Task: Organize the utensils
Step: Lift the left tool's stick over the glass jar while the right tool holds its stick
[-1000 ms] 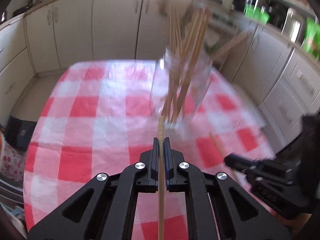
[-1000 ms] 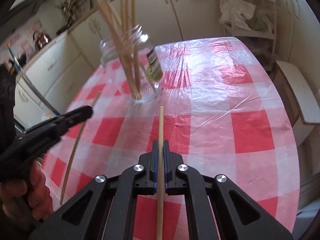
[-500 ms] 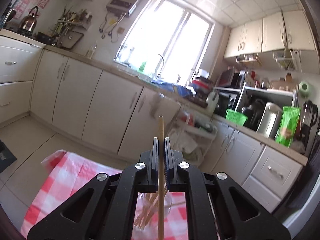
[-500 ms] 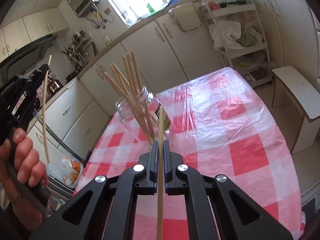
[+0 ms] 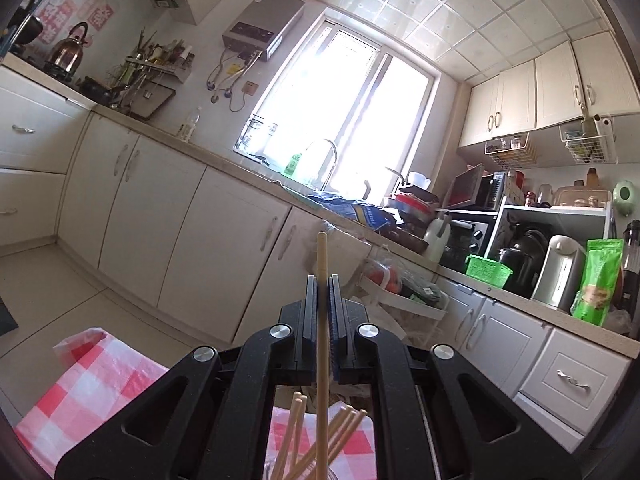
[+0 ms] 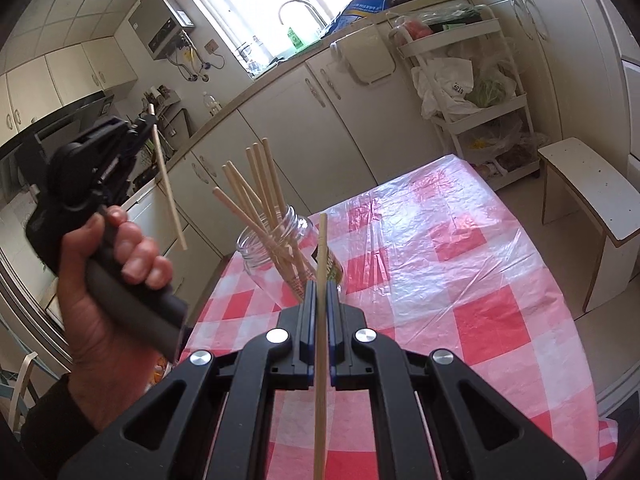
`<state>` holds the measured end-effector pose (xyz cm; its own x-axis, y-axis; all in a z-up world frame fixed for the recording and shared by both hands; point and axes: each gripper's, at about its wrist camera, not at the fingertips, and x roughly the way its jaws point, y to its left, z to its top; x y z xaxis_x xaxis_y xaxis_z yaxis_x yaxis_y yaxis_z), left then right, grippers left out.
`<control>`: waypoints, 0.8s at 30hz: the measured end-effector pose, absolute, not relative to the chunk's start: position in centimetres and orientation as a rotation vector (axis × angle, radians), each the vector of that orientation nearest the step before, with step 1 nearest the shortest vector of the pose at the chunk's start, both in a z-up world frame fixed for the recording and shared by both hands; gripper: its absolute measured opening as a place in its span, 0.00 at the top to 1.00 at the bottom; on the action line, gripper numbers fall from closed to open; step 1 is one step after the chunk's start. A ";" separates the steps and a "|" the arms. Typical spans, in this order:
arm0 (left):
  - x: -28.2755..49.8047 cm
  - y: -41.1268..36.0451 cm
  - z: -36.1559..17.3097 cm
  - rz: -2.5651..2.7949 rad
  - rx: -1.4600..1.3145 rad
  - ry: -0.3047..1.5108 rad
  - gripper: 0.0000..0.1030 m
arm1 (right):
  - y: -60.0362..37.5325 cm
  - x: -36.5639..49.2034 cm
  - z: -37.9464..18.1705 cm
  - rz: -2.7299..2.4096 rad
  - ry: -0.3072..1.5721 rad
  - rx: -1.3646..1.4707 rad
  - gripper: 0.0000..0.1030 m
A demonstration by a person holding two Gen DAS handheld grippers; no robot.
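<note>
A clear glass jar [image 6: 276, 254] with several wooden chopsticks [image 6: 256, 196] leaning in it stands on the red-and-white checked table [image 6: 460, 280]. My right gripper [image 6: 319, 292] is shut on one chopstick [image 6: 321, 340], which runs upright between its pads, just in front of the jar. My left gripper [image 6: 146, 124], held by a hand [image 6: 108, 264] up at the left of the jar, is shut on another chopstick [image 6: 168, 188] that slants down. In the left wrist view the left gripper [image 5: 323, 284] clamps its chopstick [image 5: 322, 344] high over the chopstick tips [image 5: 320, 436] in the jar below.
White kitchen cabinets [image 6: 328, 128] and a worktop with a sink run behind the table. A white trolley [image 6: 476, 92] with bags and a white stool [image 6: 592, 196] stand at the table's far right. The tablecloth's corner [image 5: 84, 380] shows low in the left wrist view.
The left gripper has risen with its chopstick and tipped up to level, so its view swung from the table to the window wall. The right gripper lifted slightly, keeping its chopstick.
</note>
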<state>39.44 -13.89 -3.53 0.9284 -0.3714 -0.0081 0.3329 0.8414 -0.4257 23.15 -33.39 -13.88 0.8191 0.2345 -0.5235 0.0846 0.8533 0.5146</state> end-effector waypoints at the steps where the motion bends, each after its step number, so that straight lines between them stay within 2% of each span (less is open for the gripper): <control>1: 39.8 -14.2 -3.7 -0.363 -0.425 0.083 0.95 | -33.4 23.2 -13.9 0.088 0.614 0.557 0.95; 24: 42.2 -17.5 -8.4 -0.308 -0.321 0.075 0.95 | -33.6 23.1 -13.8 0.092 0.610 0.594 0.95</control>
